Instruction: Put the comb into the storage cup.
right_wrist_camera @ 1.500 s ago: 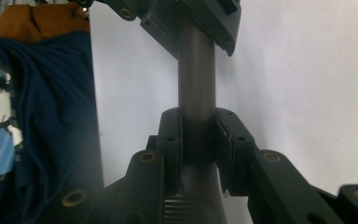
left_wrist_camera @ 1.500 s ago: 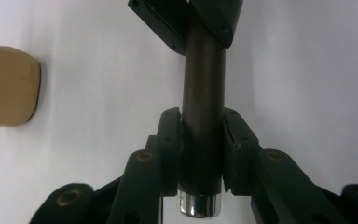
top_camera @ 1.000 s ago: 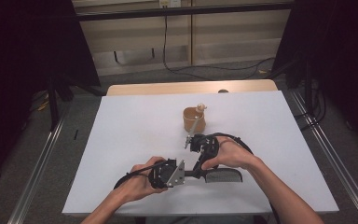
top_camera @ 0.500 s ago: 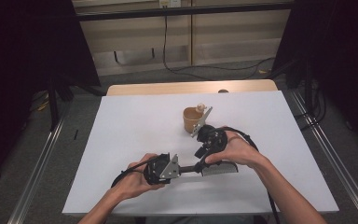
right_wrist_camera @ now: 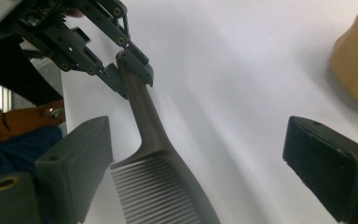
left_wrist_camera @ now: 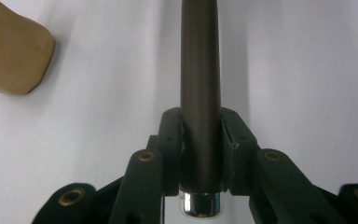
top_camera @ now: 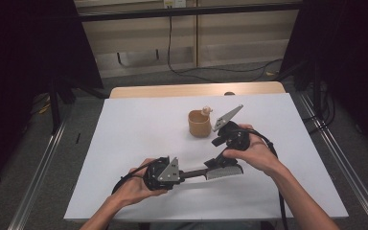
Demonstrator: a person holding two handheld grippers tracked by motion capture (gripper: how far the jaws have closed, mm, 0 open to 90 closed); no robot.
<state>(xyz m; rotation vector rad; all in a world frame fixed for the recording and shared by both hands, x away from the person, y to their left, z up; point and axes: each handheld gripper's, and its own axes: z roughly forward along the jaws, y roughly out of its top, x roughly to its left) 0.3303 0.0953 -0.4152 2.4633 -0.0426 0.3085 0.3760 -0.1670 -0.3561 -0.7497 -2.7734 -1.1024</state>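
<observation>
At table centre, toward six o'clock, dark comb (top_camera: 223, 170) lying flat on white table (top_camera: 124, 143), handle pointing to nine o'clock. Left gripper (top_camera: 184, 175) clamped tight on comb handle, same as a second ago. Right gripper (top_camera: 219, 153) just at twelve o'clock of the comb's toothed end, lifted off it since the earlier frame, jaws having just been opening, now wide with nothing pressed between. Tan cup (top_camera: 200, 123) upright at eleven o'clock of right gripper, well apart from comb
</observation>
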